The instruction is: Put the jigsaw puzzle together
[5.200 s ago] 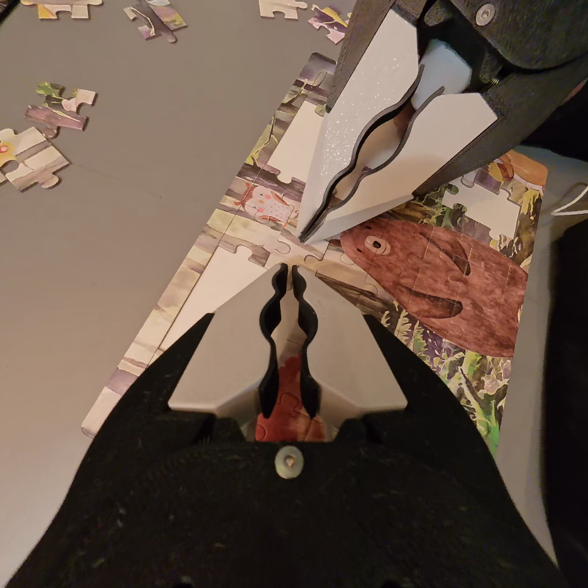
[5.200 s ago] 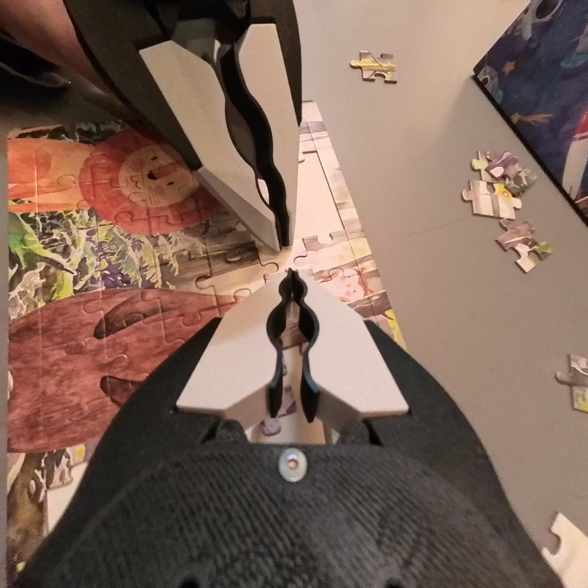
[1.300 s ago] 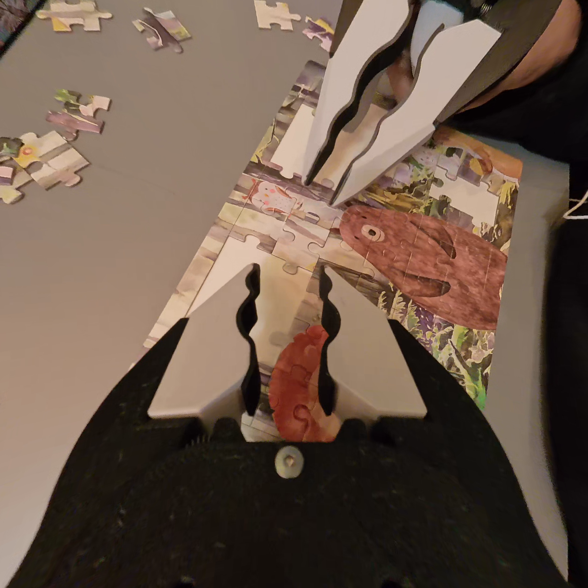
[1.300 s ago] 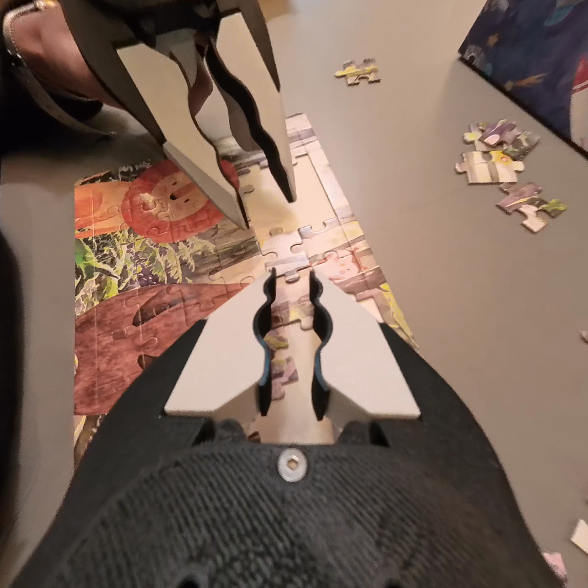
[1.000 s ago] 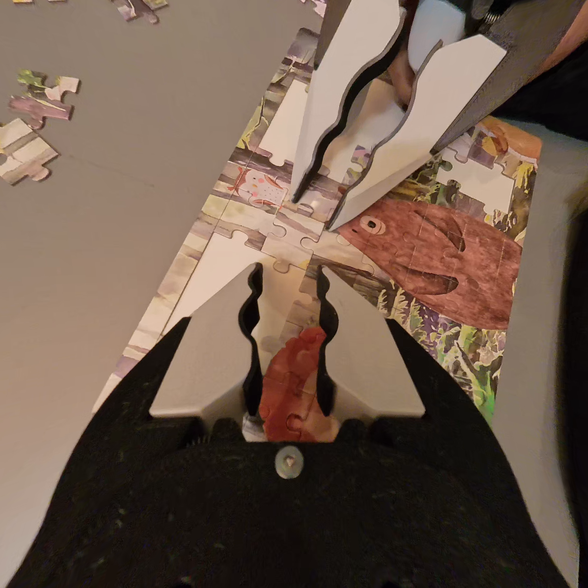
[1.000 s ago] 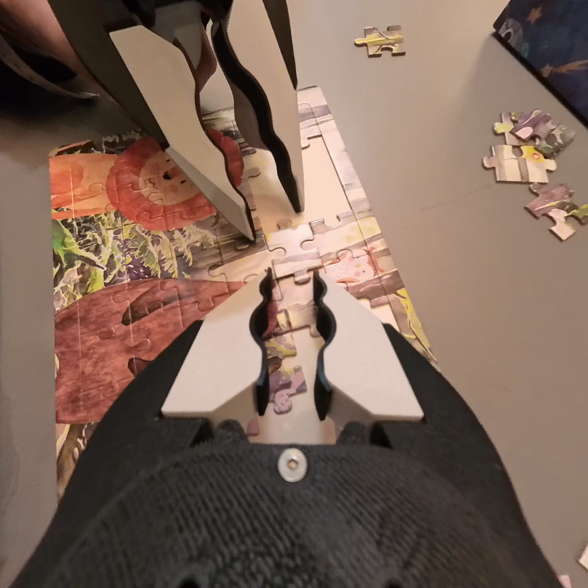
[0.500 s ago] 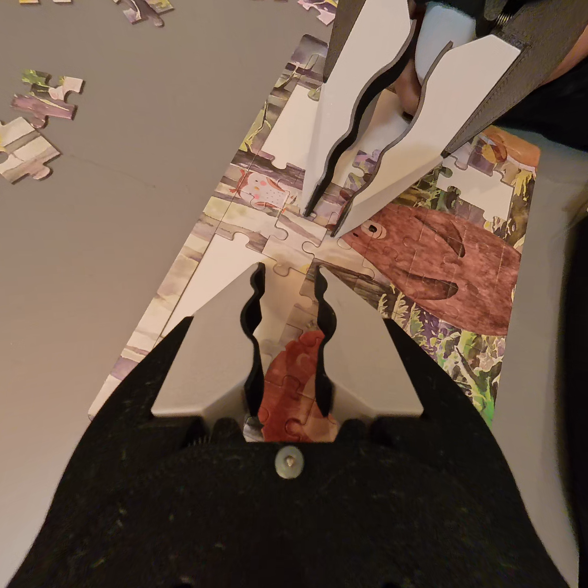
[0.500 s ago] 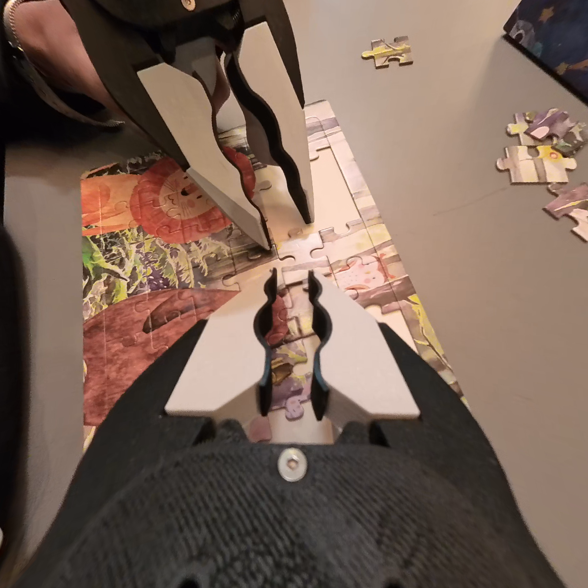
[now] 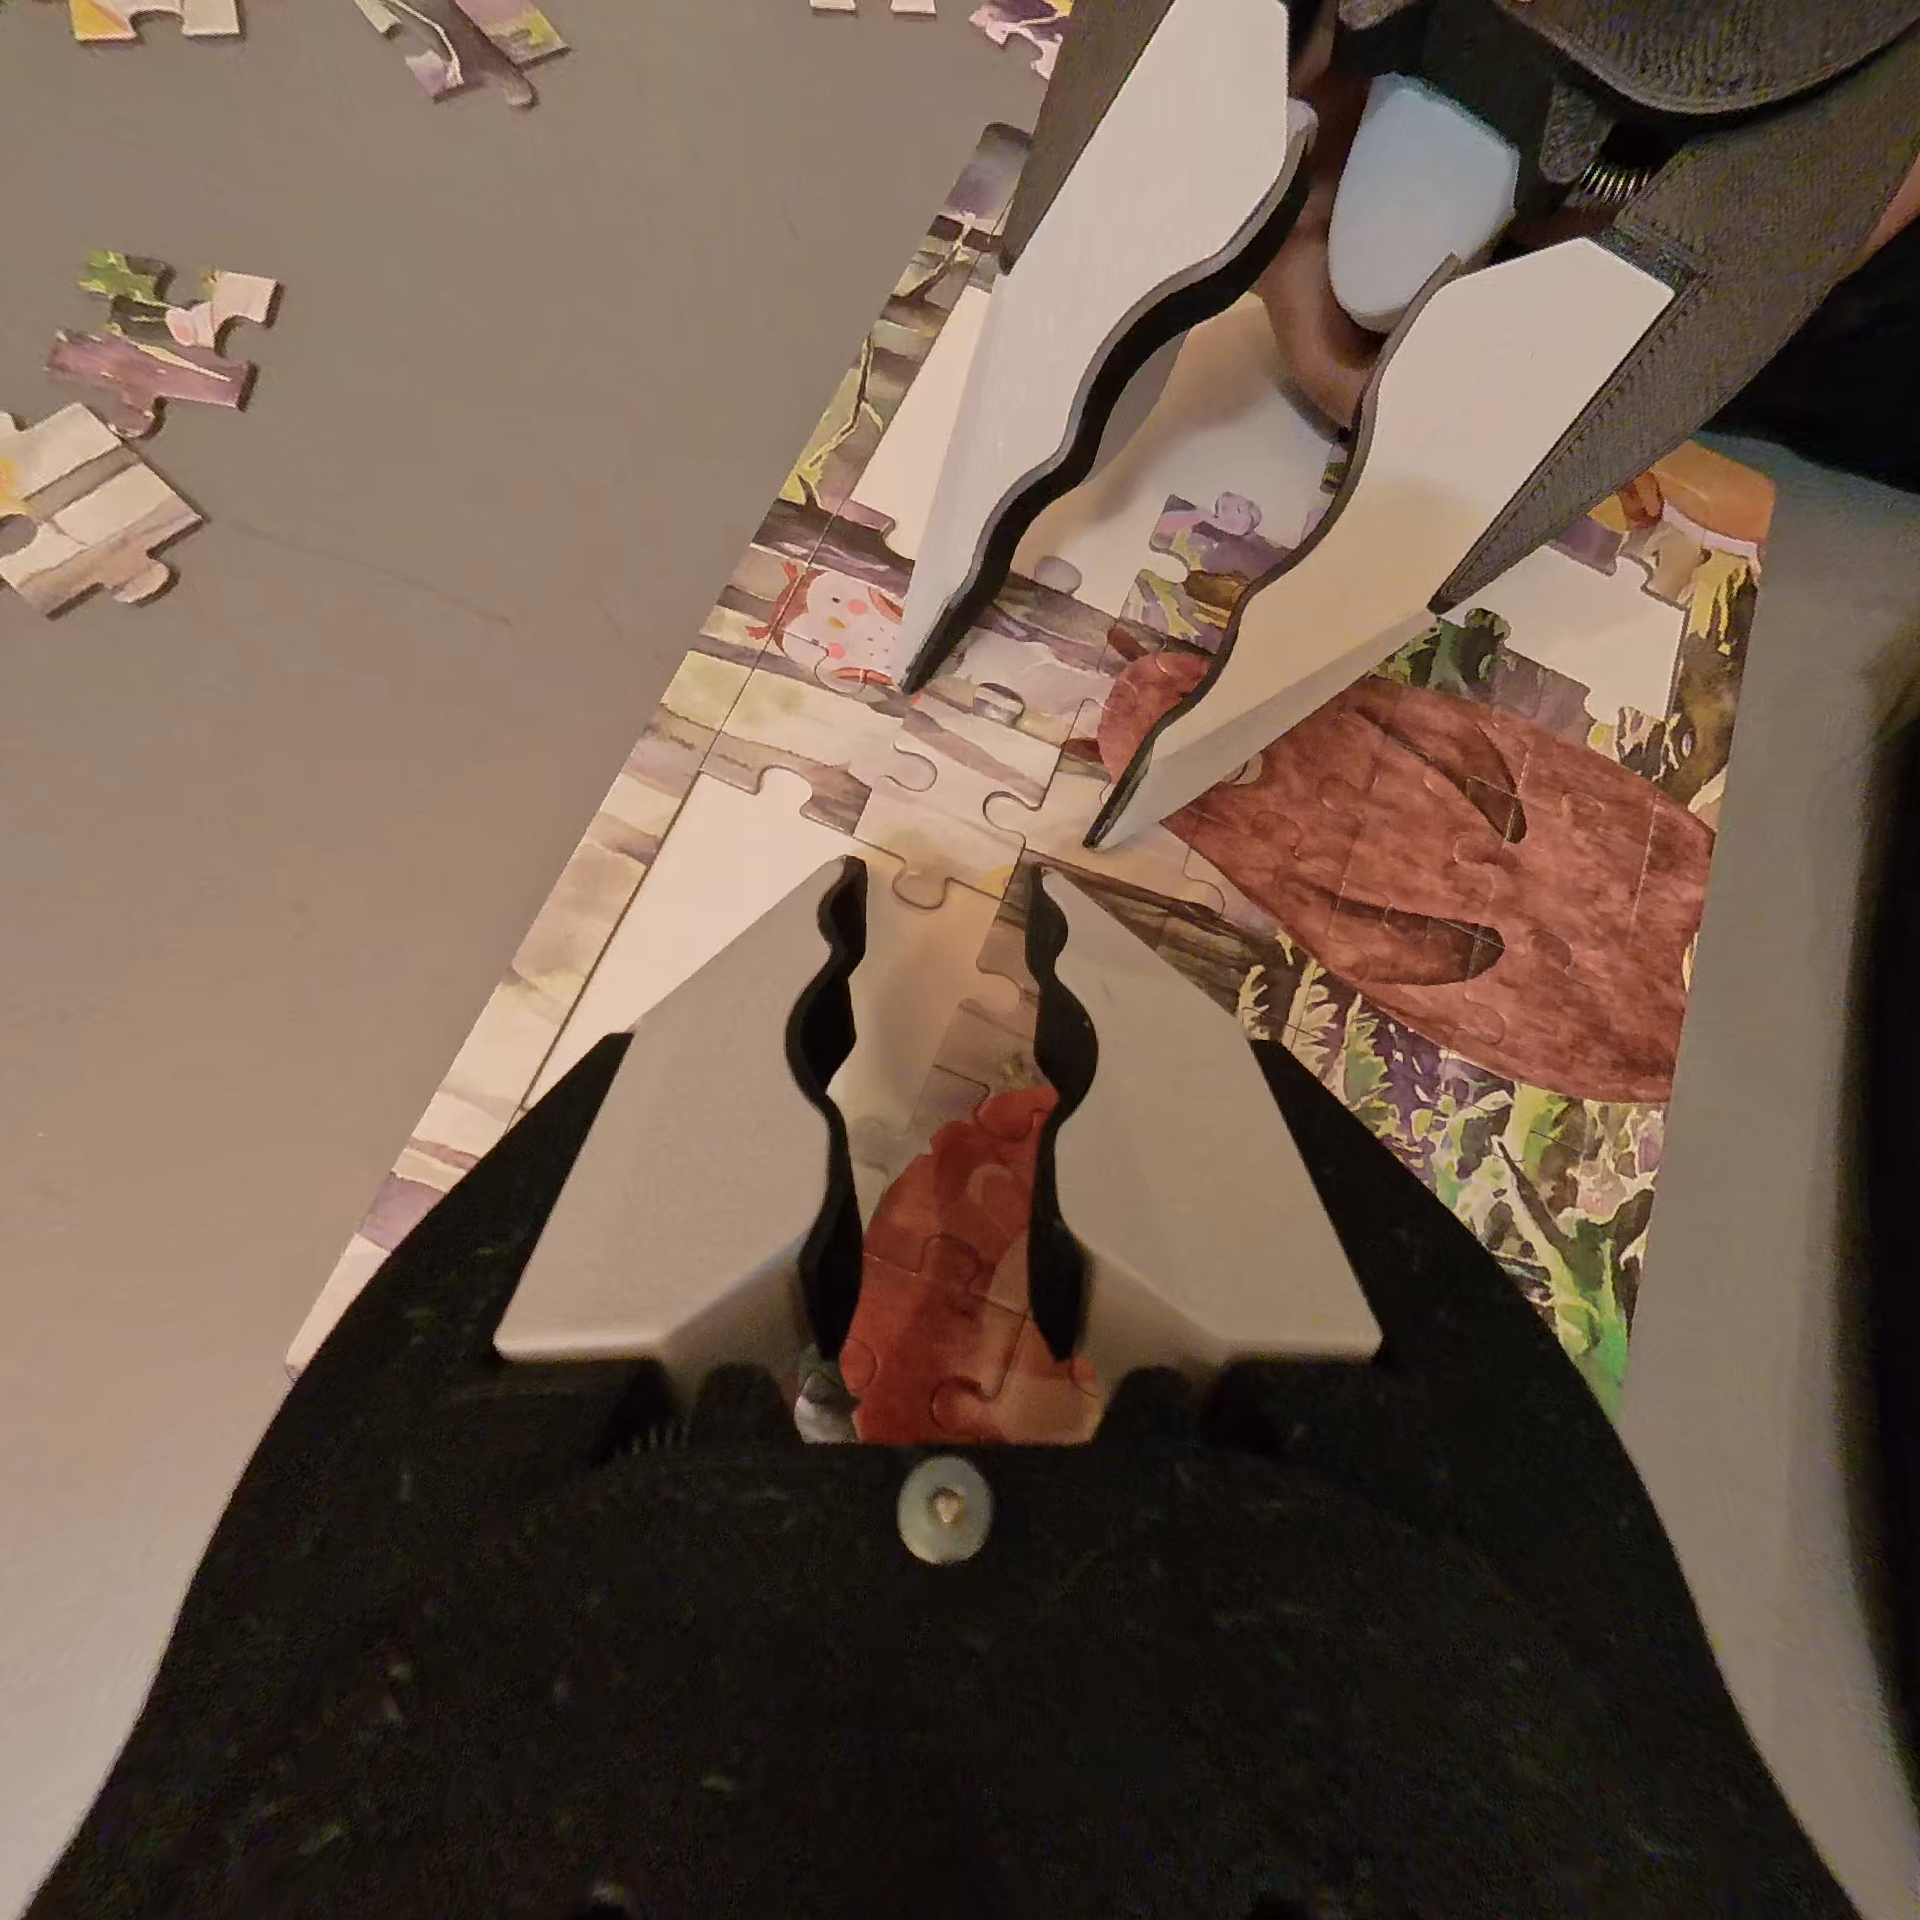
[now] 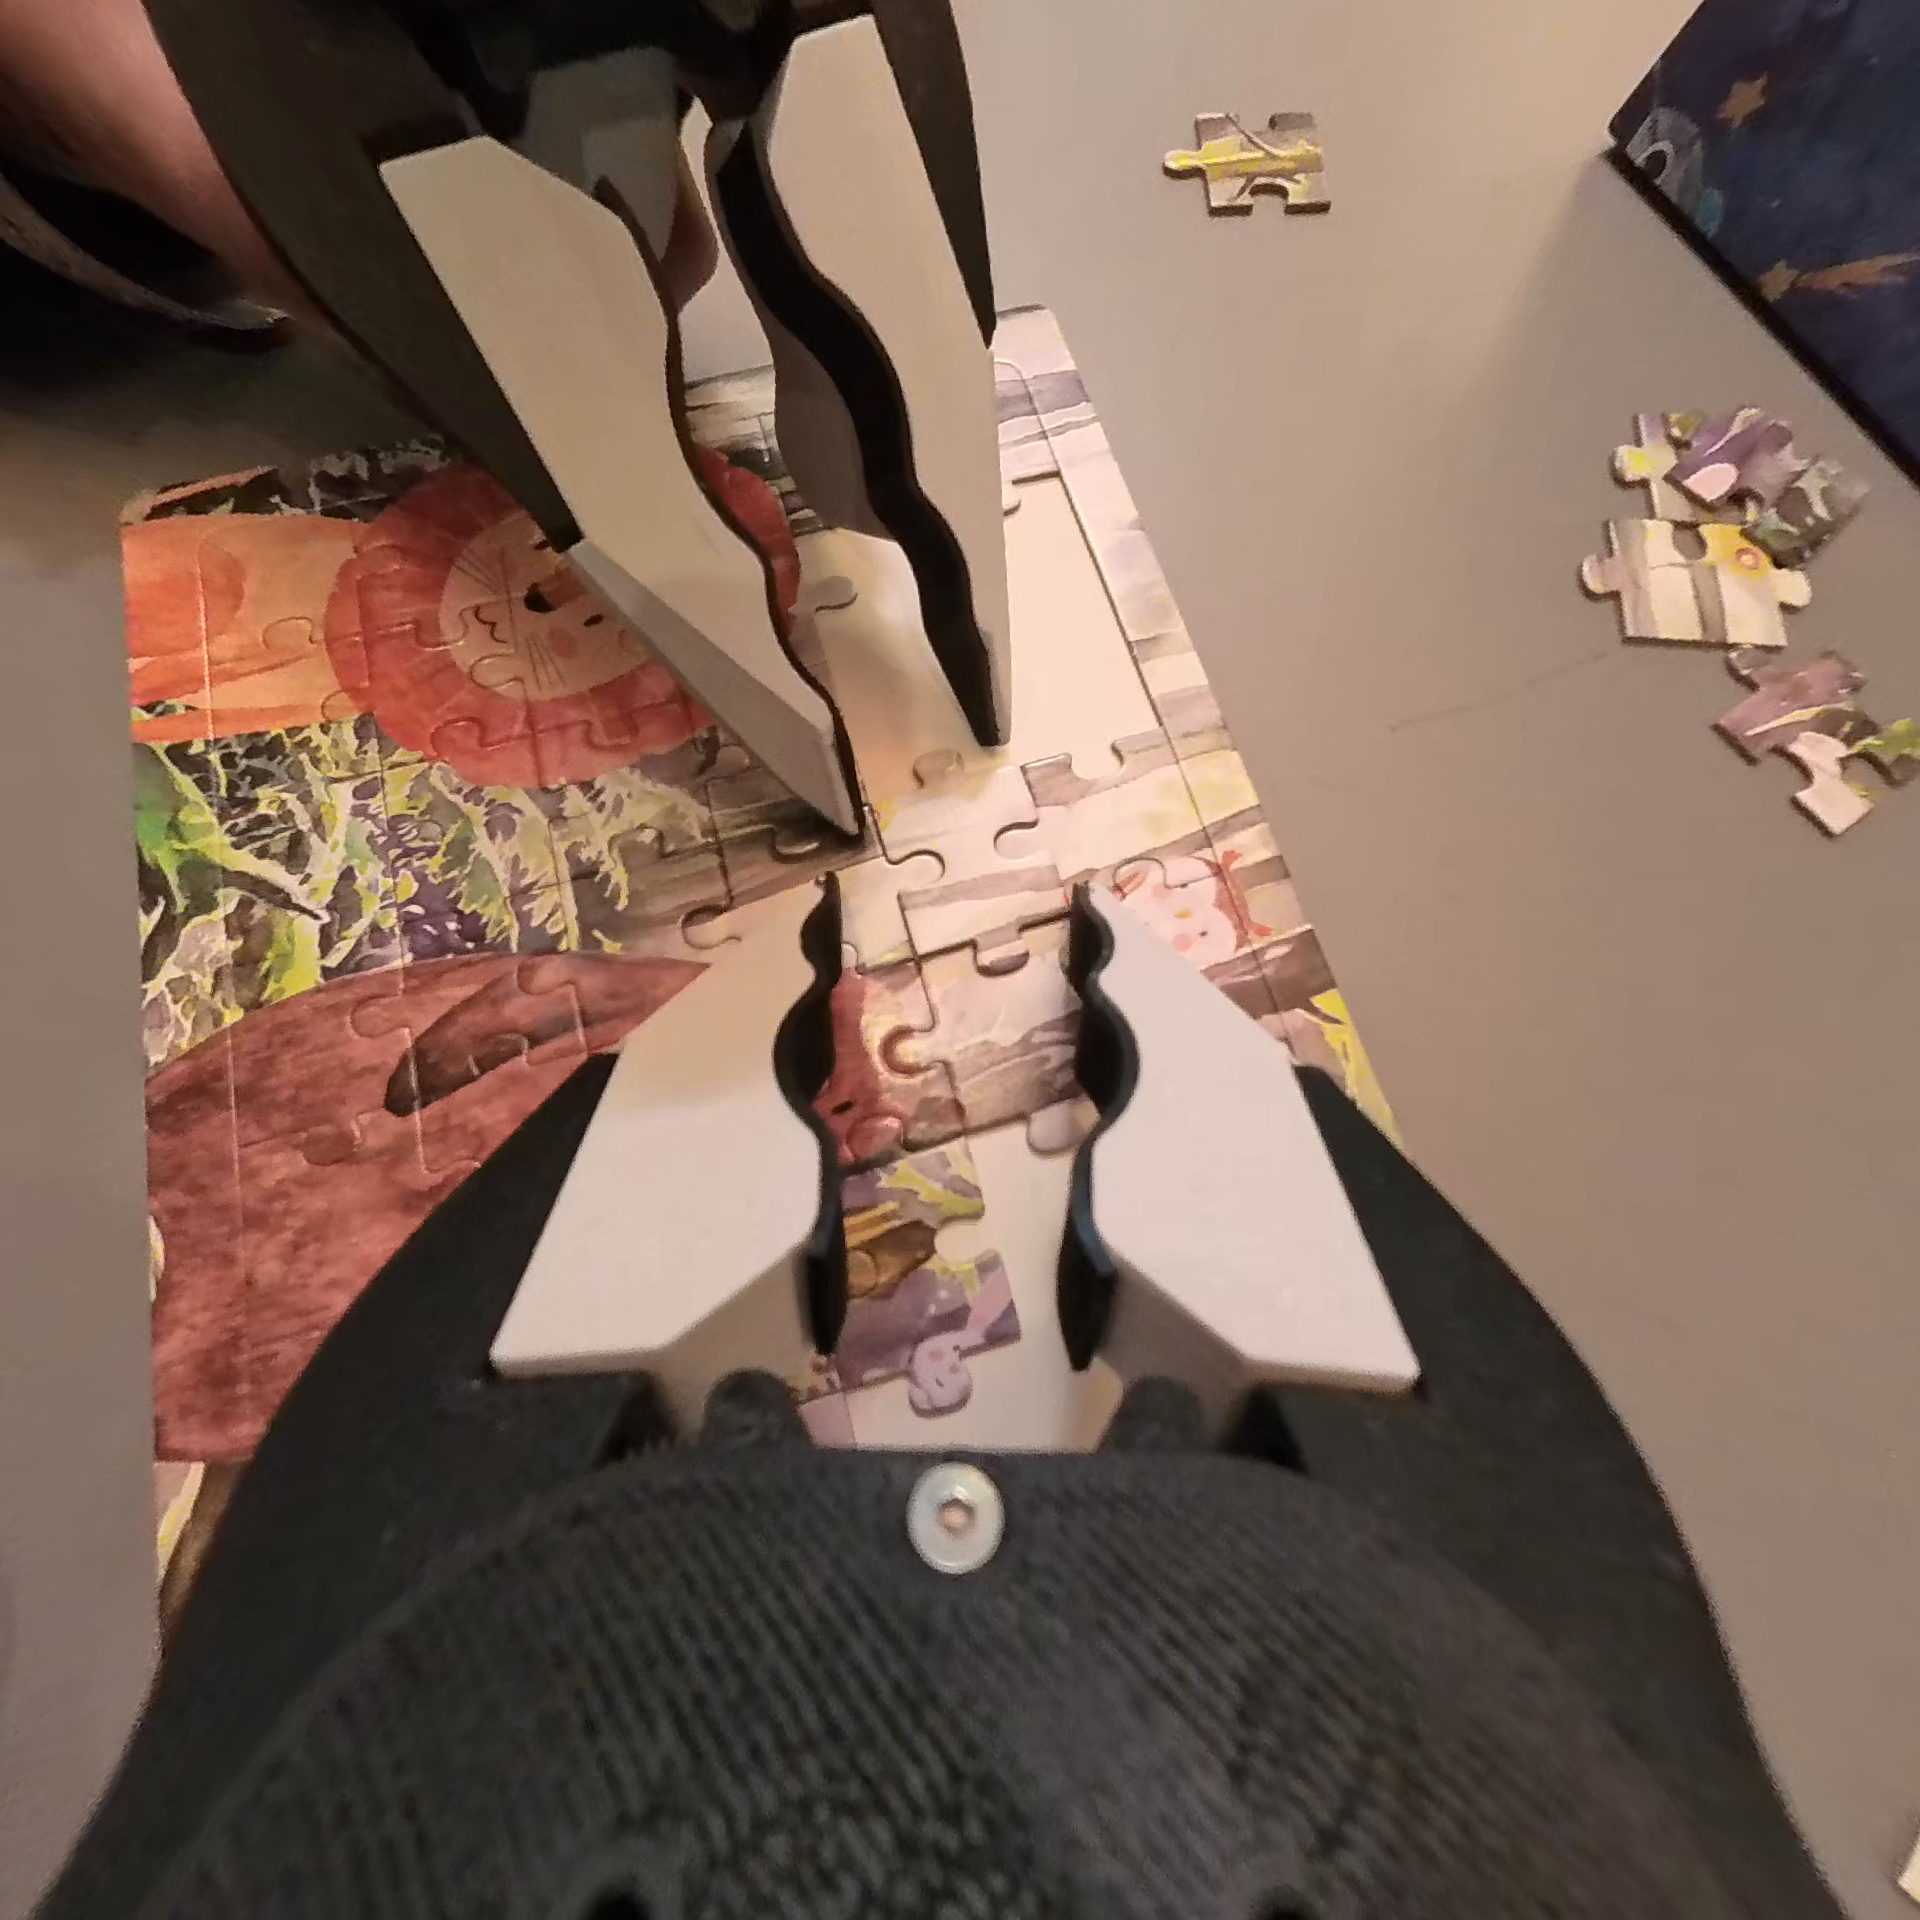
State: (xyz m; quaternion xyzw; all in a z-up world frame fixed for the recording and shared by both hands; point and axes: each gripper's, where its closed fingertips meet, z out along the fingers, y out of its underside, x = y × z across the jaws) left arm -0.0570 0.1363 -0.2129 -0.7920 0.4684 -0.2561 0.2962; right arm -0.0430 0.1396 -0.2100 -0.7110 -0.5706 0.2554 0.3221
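So the half-built jigsaw puzzle point(image 9: 1434, 883) lies flat on the grey tabletop point(image 9: 364, 727), with both grippers working right over its middle, near the brown hippo. The left gripper point(image 9: 945, 883) has its jaws spread a bit and holds nothing; same for the right gripper point(image 10: 951, 904), jaws parted and empty, tips down by the pale pieces. Loose pieces point(image 10: 1704, 582) sit well off from the puzzle, out past its long edge. Thin cardboard like this looks light and bendy, and probably slides easily on that surface, so pinching a piece by its edge or pressing it flat seems the way. No readable writing anywhere.
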